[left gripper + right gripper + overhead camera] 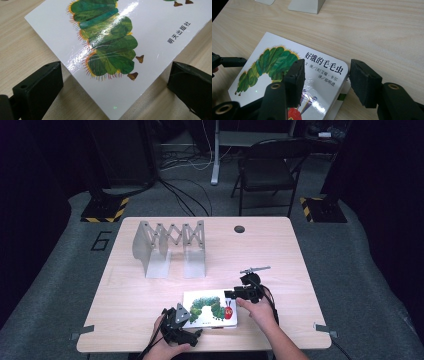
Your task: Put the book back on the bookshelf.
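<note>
A white board book (210, 309) with a green caterpillar on its cover lies flat near the table's front edge. My left gripper (192, 329) is at the book's near-left corner, low over the table. In the left gripper view that corner of the book (120, 45) lies between its wide-open jaws (115, 67), and neither pad touches it. My right gripper (237, 293) is at the book's far-right corner. Its jaws (327, 65) stand apart, one over the cover (274, 62) and one past the edge, with a gap to the book.
A grey metal accordion rack (167, 247) stands on the far left of the wooden table (280, 250), and its feet (307, 5) show ahead of the right gripper. A cable hole (239, 229) is at the back edge. A folding chair (270, 167) stands beyond.
</note>
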`<state>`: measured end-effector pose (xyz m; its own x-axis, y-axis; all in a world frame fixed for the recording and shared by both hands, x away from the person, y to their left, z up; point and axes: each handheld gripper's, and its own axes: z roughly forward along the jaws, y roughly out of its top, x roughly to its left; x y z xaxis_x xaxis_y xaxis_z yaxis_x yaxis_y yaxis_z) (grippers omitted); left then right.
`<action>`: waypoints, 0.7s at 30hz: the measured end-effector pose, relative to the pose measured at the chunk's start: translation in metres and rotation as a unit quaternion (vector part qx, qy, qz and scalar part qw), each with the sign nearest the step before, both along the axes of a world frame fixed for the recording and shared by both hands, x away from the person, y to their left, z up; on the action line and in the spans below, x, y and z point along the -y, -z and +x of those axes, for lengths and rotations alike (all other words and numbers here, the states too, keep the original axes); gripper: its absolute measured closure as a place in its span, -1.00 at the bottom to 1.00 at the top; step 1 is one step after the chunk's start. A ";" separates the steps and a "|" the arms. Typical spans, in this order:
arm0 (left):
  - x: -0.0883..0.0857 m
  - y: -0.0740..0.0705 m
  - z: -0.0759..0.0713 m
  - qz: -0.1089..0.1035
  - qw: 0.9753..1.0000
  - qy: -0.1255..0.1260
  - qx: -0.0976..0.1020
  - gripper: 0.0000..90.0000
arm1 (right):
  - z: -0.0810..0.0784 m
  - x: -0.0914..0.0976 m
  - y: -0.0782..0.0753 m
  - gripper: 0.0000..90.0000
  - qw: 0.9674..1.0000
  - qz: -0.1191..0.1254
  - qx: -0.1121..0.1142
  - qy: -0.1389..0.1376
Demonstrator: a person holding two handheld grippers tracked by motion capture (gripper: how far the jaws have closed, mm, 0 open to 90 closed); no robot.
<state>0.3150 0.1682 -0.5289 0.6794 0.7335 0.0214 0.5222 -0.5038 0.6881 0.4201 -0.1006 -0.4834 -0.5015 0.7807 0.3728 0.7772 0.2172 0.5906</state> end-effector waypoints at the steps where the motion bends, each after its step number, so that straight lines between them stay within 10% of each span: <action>1: 0.001 0.001 0.000 -0.005 1.000 -0.007 -0.001 -1.00 | -0.001 0.000 -0.001 0.03 1.000 0.001 -0.004 0.002; 21: 0.004 -0.003 0.002 0.009 1.000 -0.014 -0.016 -1.00 | -0.002 -0.004 -0.008 0.03 1.000 -0.018 0.005 -0.007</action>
